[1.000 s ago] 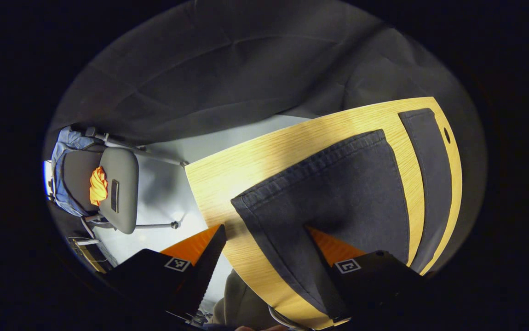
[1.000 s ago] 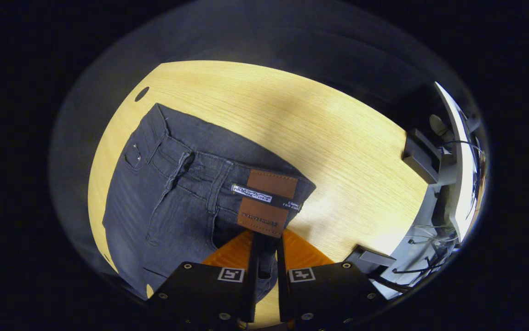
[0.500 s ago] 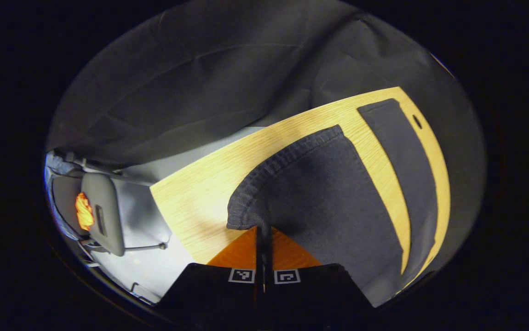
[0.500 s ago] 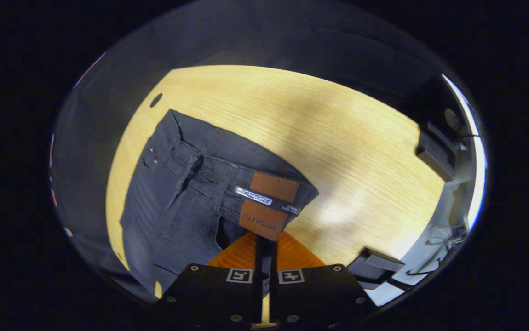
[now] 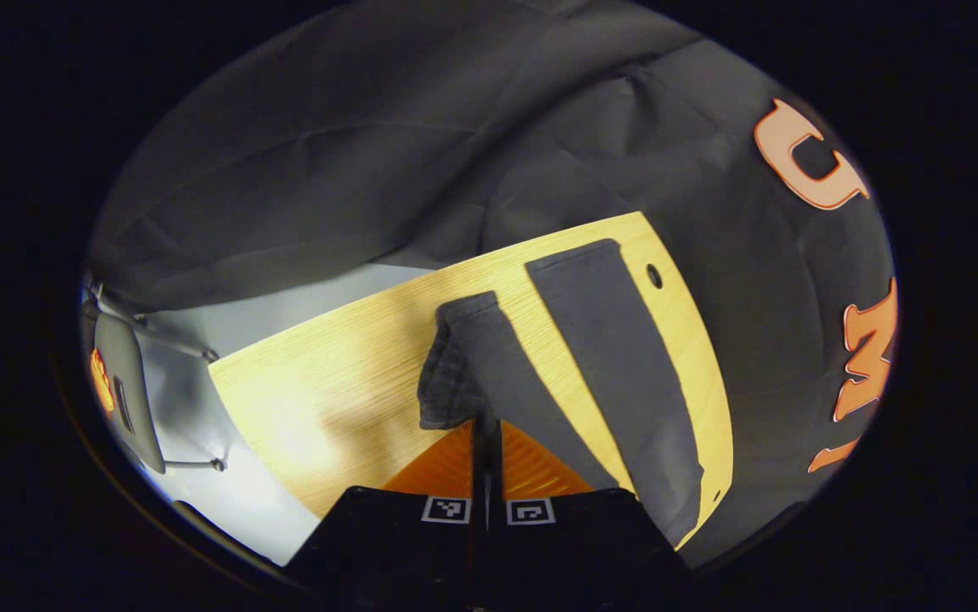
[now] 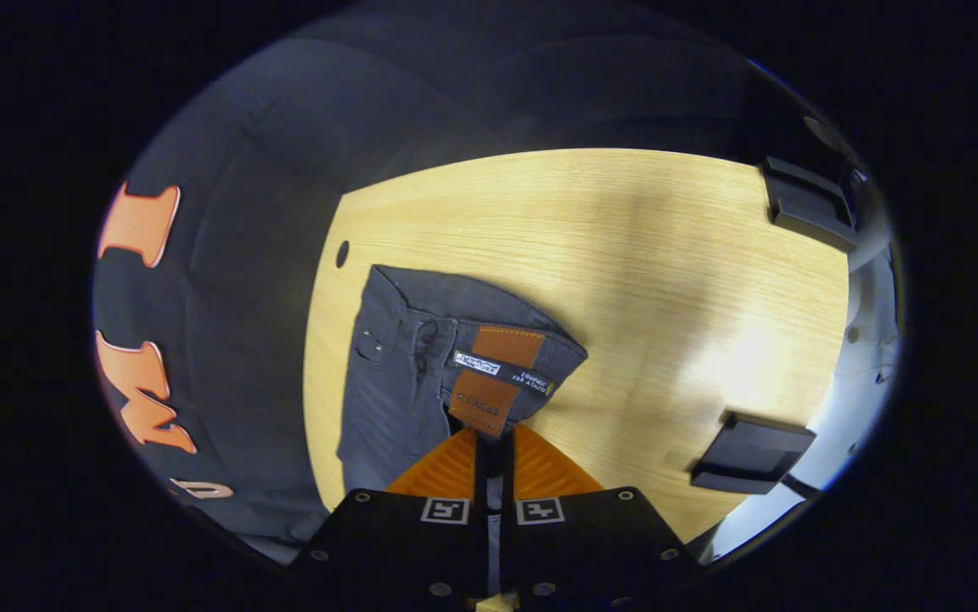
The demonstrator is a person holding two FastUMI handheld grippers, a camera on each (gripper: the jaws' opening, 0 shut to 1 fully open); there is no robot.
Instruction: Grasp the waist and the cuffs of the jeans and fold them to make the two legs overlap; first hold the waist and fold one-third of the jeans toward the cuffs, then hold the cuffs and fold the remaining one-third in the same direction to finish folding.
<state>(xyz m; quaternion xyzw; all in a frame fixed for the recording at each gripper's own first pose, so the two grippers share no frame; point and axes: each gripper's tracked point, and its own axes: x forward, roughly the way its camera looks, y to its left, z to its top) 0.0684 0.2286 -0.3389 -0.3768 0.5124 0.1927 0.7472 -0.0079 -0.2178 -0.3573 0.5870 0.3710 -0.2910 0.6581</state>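
Dark grey jeans lie on a light wooden table (image 5: 327, 399). In the left gripper view my left gripper (image 5: 486, 425) is shut on the near leg's cuff (image 5: 451, 382), which hangs lifted off the table. The other leg (image 5: 616, 365) lies flat farther off, beside a round hole (image 5: 654, 275) in the tabletop. In the right gripper view my right gripper (image 6: 493, 438) is shut on the waistband (image 6: 497, 382) by its brown leather patch (image 6: 493, 374), raised above the table (image 6: 668, 280). The waist's far side (image 6: 387, 340) still rests on the wood.
A grey chair (image 5: 123, 395) stands on the pale floor beyond the table's left end. Black boxes sit at the table's far right corner (image 6: 808, 204) and near right edge (image 6: 748, 450). Black cloth walls hang behind the table.
My left gripper went from open to shut on the near cuff and lifted it. Both grippers have risen, so the table looks smaller; the waistband hangs higher in the right gripper.
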